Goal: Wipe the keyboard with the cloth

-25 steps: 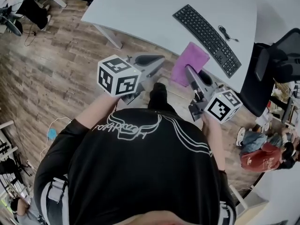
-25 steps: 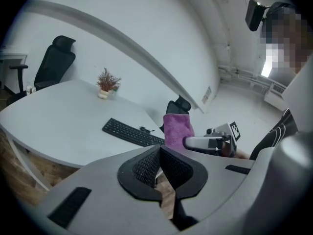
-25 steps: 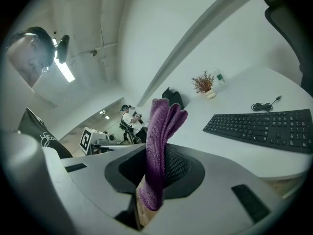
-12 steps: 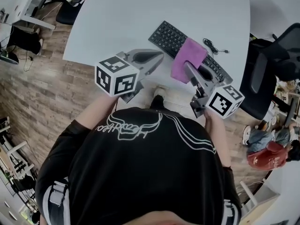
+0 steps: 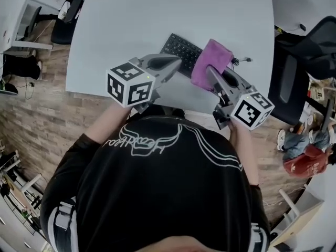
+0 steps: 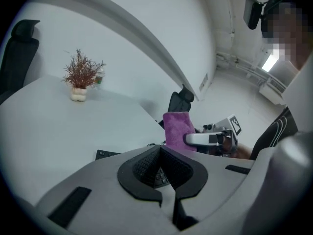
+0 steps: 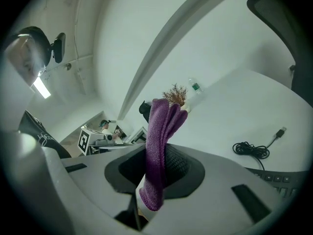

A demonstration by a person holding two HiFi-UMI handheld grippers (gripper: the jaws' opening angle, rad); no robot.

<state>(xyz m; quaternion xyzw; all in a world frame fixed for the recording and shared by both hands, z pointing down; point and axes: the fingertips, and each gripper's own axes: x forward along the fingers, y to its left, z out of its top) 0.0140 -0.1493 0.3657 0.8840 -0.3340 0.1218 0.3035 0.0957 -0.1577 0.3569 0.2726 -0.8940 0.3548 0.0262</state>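
A black keyboard (image 5: 179, 48) lies slantwise on the white table (image 5: 157, 14); its right part is hidden under a hanging purple cloth (image 5: 211, 62). My right gripper (image 5: 209, 69) is shut on that cloth, which droops from between its jaws (image 7: 156, 155) in the right gripper view. My left gripper (image 5: 176, 63) hovers just left of the cloth over the keyboard's near edge, its jaws together with nothing in them (image 6: 160, 151). The left gripper view shows keyboard keys (image 6: 105, 154) beyond the jaws, and the cloth (image 6: 178, 128) held up by the right gripper (image 6: 188, 139).
A coiled black cable (image 7: 252, 149) lies on the table by the keyboard's right end (image 7: 277, 178). A small potted plant (image 6: 80, 77) stands at the table's far side. A black office chair (image 5: 310, 51) stands right of the table, another chair (image 5: 65, 22) to the left.
The person has stepped up to the table. Both grippers, earlier over the wooden floor, are now above the table's near edge, and the cloth hangs over the keyboard's right part.
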